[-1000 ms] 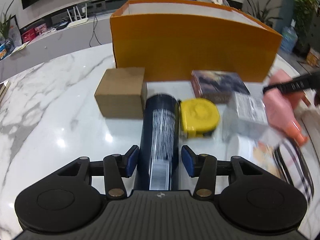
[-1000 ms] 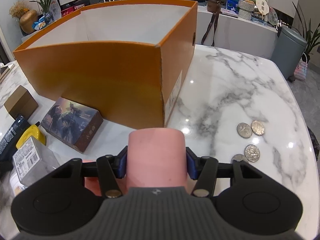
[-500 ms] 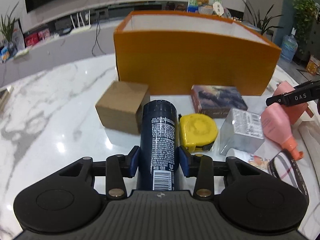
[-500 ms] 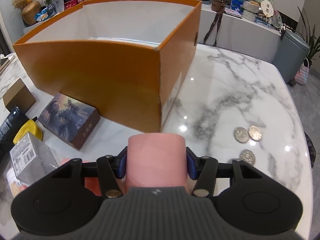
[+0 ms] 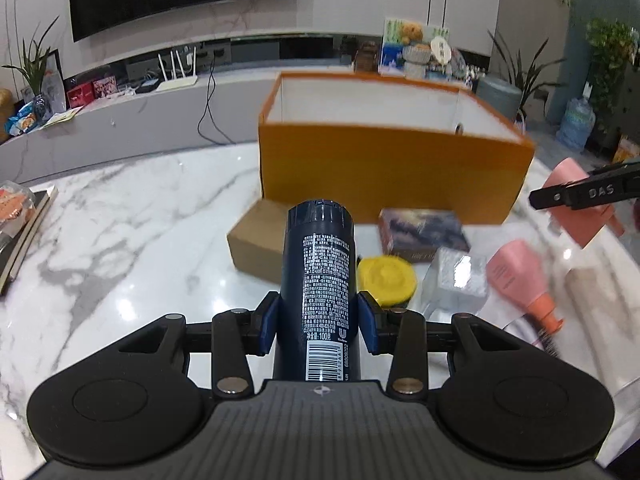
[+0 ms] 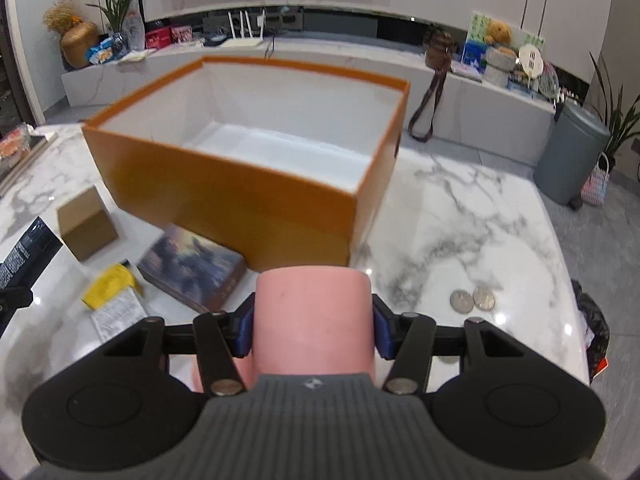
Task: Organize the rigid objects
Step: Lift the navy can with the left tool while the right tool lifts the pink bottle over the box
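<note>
The left hand-held gripper [image 5: 319, 326] pinches a dark blue cylindrical bottle with white print [image 5: 320, 268] between its blue pads, held above the white marble table [image 5: 132, 240] in front of the open orange cardboard box [image 5: 384, 168]. The right hand-held gripper [image 6: 314, 330] clamps a pale pink plastic block [image 6: 314, 320], also before that box and nearer its right corner. Close to the box's front wall lie a small brown cardboard cube [image 5: 256, 244], a dark picture-printed box [image 5: 420, 230], a yellow round tape measure [image 5: 386, 278], a clear plastic-wrapped pack [image 5: 456, 280] and a pink bottle with an orange cap [image 5: 520, 280]. Silver coins [image 6: 472, 300] lie on the table to the box's right.
</note>
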